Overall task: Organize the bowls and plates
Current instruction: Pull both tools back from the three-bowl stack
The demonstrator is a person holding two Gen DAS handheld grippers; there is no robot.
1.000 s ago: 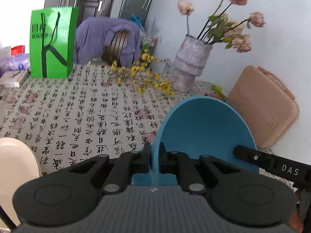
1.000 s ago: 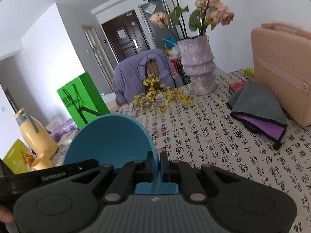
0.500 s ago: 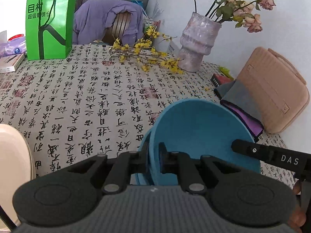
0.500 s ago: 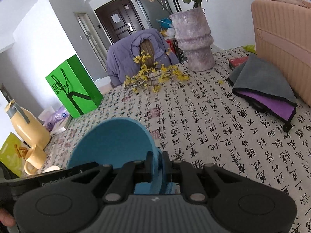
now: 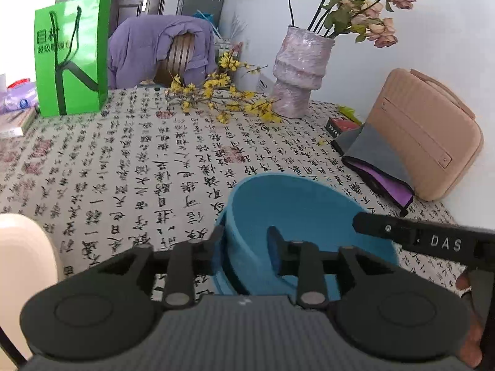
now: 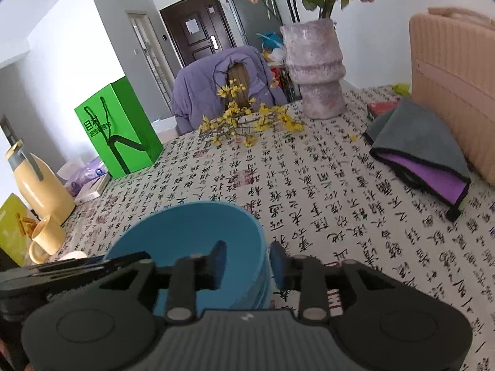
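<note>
Nearest both cameras, at the front edge of the tabletop [image 5: 130, 167], the blue bowl [image 5: 297, 210] sits nested on at least one other blue bowl, whose rims show just below it in the right wrist view. A second ago each gripper pinched its rim and held it tilted above the cloth; now it rests level on the stack. The left gripper [image 5: 246, 241] straddles the bowl's left rim with its jaws opening, pads clear of the wall. The right gripper [image 6: 246, 261] straddles the right rim [image 6: 261, 247] the same way, jaws also opening and not pressing. By my reading the bowl has been released, so this stacking step is done and both grippers can back off. A cream plate [image 5: 21, 253] lies at the left edge, probably next. Farther back lie yellow flower sprigs [image 5: 216, 99], a green bag [image 5: 71, 55] and a vase [image 5: 297, 74].
</note>
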